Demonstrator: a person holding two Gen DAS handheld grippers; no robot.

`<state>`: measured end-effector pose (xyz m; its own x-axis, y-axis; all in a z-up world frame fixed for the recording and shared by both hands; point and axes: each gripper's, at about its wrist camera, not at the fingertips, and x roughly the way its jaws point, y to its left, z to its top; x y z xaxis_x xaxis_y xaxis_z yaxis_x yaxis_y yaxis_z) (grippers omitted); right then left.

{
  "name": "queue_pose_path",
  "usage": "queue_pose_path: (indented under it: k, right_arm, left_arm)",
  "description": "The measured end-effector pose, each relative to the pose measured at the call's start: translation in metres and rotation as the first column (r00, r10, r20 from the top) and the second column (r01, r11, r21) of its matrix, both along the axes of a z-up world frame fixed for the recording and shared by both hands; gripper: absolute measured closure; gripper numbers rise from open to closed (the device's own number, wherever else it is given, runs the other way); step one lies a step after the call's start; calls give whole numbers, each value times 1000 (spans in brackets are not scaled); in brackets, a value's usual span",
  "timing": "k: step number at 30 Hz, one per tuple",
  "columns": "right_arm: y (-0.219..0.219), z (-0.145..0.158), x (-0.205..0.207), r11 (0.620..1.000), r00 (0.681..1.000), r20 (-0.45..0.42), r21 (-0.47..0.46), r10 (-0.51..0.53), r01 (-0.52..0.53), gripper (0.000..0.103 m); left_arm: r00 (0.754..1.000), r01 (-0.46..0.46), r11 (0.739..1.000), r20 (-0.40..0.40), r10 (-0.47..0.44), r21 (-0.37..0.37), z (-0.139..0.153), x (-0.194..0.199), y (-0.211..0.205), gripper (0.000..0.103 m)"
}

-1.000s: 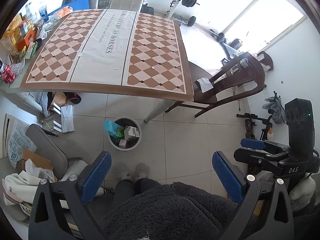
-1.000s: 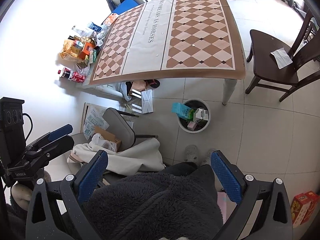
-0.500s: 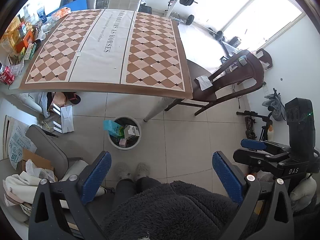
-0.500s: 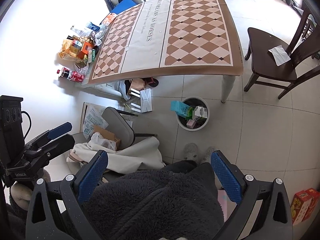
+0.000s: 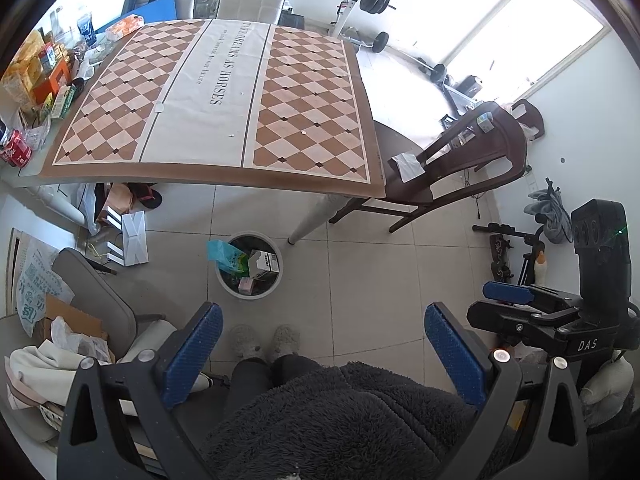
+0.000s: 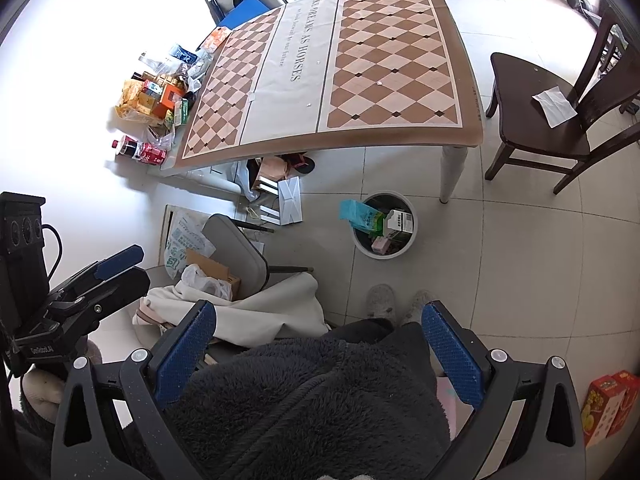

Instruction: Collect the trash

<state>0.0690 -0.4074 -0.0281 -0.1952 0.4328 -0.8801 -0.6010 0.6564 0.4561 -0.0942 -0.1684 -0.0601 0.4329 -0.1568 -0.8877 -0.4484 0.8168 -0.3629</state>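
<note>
Left gripper, right gripper agape, empty; checkered table, bin on tiles.

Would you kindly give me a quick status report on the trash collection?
Left gripper and right gripper open, empty. Round white trash bin on floor already holds cartons. Nothing blocks it.

Brown-and-peach diamond-check tablecloth (white centre band); white bin.
</note>
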Motion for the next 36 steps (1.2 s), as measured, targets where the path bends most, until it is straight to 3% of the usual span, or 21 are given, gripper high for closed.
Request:
queue_pose_path:
  k: [36]
  right_arm:
    - [-1,2,-17,1000,1000,-5,2,-6,6,0]
  left_arm:
    - [1000,-8,1000,10,8,-5,4,-2,7,0]
